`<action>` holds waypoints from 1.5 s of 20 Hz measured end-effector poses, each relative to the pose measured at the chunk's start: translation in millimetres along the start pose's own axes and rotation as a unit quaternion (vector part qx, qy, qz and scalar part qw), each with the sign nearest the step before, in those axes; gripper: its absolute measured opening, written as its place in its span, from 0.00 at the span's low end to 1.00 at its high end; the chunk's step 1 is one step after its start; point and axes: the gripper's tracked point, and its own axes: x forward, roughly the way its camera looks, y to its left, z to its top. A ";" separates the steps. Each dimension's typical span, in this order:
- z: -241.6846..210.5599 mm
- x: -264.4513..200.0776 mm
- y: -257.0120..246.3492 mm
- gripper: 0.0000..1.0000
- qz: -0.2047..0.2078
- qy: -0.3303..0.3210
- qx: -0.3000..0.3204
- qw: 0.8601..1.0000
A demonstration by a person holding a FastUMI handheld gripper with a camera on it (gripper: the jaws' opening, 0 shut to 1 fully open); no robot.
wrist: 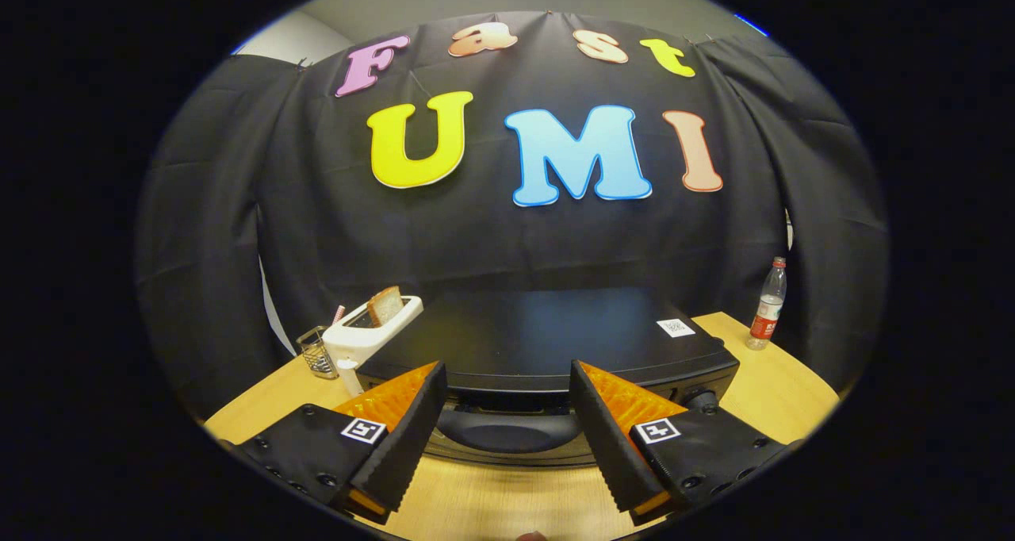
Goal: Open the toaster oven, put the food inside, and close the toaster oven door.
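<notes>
A: Start at the tool. How do the fingers stand?

B: The gripper (507,414) has its two fingers (404,438) spread wide apart, nothing held between them. Bare wooden table (507,497) shows in the gap nearest the camera.

A: And the toaster oven?

B: The toaster oven (547,343) sits just ahead of the fingers, black, low and wide, with its flat top facing up. Its door handle (507,430), a dark curved bar along the front, lies between the two fingertips and slightly beyond them. The tips are level with the oven's front edge, one to either side of the handle. I think they are not touching it, but the lens bends things too much down there to be sure.

A: Door open or shut?

B: Shut, as far as the front shows. A knob (702,400) sits at the oven's right front corner, just beyond the right finger.

A: Room to the sides?

B: Open table on the right, out to a plastic bottle (767,303) near the far edge. On the left it is tighter: a white toaster (369,336) with a slice of bread (385,306) standing in its slot is close beside the oven, and a small wire basket (317,352) is just left of that.

A: Behind?

B: The black cloth wall (507,239) hangs right behind the oven.
</notes>
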 end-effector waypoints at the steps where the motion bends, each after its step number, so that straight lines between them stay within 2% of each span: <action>1: -4.2 2.6 -1.3 0.98 -0.006 0.008 0.001 1.000; 5: -14.4 5.9 -2.7 0.97 -0.028 0.012 -0.016 0.999; 10: -20.6 1.2 -1.1 0.99 -0.034 0.005 -0.024 0.999; 21: -59.8 -50.3 5.7 0.99 -0.031 0.015 -0.032 0.999; 30: -97.7 -76.6 7.5 0.99 -0.039 0.050 -0.043 0.997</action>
